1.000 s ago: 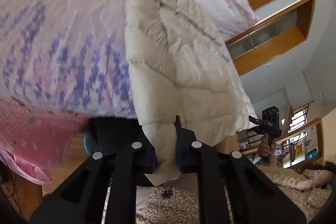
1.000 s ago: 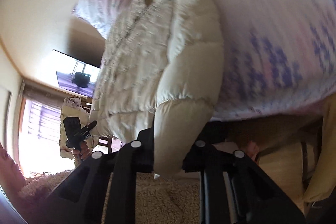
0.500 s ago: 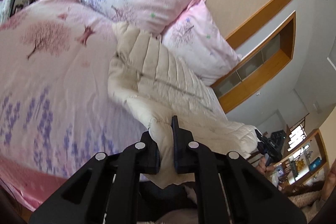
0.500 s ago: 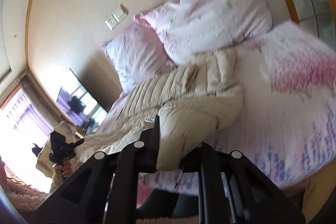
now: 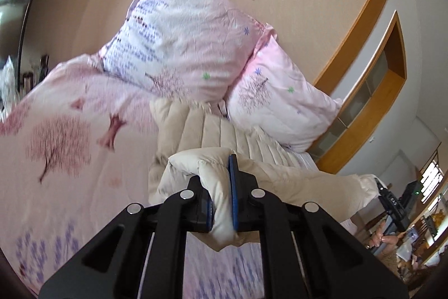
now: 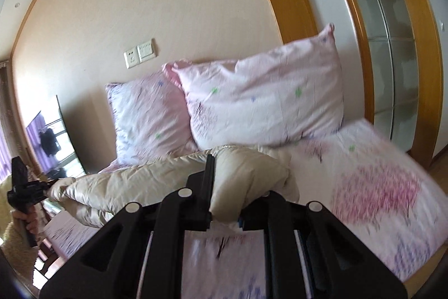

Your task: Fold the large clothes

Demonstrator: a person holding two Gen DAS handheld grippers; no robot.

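Observation:
A cream quilted puffer jacket (image 5: 224, 136) lies on the pink floral bed, its collar end up by the pillows. My left gripper (image 5: 217, 181) is shut on a bottom corner of the jacket, lifted and carried over the jacket's body. My right gripper (image 6: 226, 181) is shut on the other bottom corner of the jacket (image 6: 140, 181), also raised. The hem hangs stretched between the two grippers. The other gripper shows at the edge of each view: the right one (image 5: 392, 203) and the left one (image 6: 22, 187).
Two pink patterned pillows (image 5: 182, 41) (image 6: 266, 97) lean on the beige wall at the head of the bed. The bedspread (image 5: 56, 159) lies left of the jacket. A wooden-framed glass partition (image 6: 392, 46) stands to the right.
Both grippers have lifted the jacket's bottom edge from hanging off the bed's foot and carried it up and forward toward the pillows. The cameras now face the headboard wall.

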